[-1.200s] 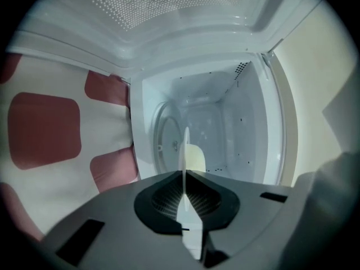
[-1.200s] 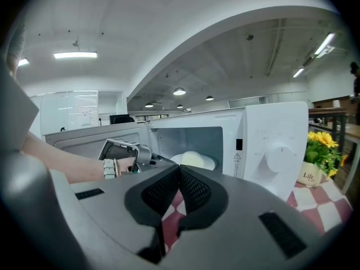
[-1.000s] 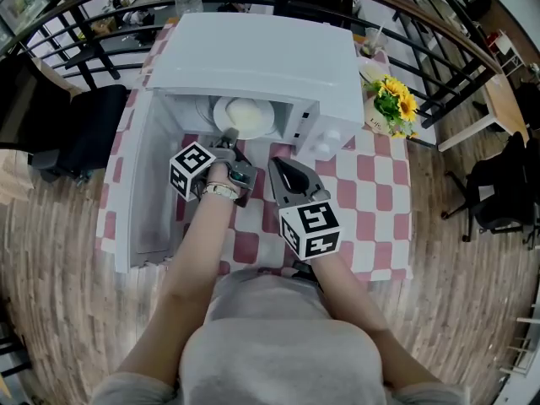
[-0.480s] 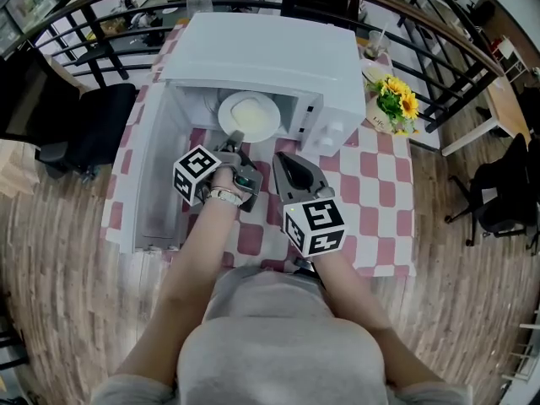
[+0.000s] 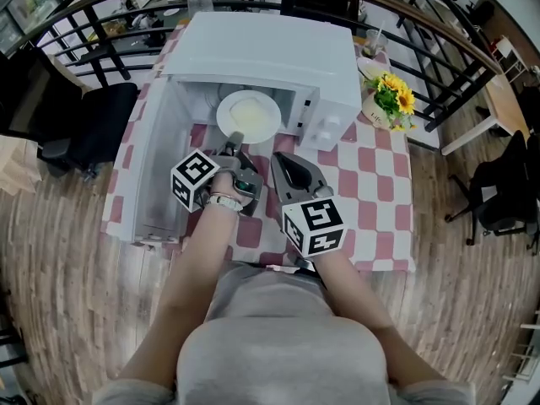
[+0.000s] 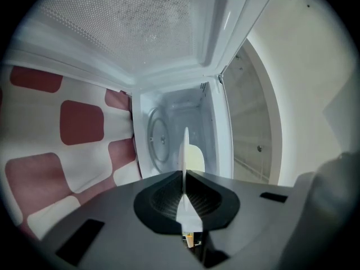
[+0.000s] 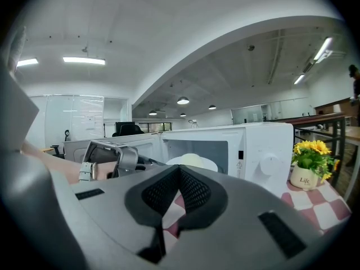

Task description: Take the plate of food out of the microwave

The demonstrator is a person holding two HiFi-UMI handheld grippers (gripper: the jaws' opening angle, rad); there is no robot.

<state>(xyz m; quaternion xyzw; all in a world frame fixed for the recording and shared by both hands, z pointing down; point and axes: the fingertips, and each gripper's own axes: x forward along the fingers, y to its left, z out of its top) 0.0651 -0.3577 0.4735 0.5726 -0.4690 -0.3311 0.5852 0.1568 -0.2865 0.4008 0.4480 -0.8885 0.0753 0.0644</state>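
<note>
Left gripper point(image 5: 235, 139), the nearer one, is clamped on the near rim of the plate of food point(image 5: 248, 116), which lies flat straight ahead at the open microwave point(image 5: 278, 49) mouth; right gripper point(image 5: 278, 159) sits alongside, jaws together, empty

The scene is taken by the head view from above the person point(image 5: 278, 344), steeply downward, with the microwave point(image 5: 270, 53) at the top and the checked cloth point(image 5: 371, 184) below it. The left gripper point(image 5: 234, 138) view is rolled onto its side and set close to the open microwave, facing into the cavity. The right gripper point(image 5: 278, 160) view is held level and farther back, facing the microwave's front, with the flowers point(image 5: 392, 99) at its right. Microwave, plate point(image 5: 247, 116) and cloth are shared by all three views.
</note>
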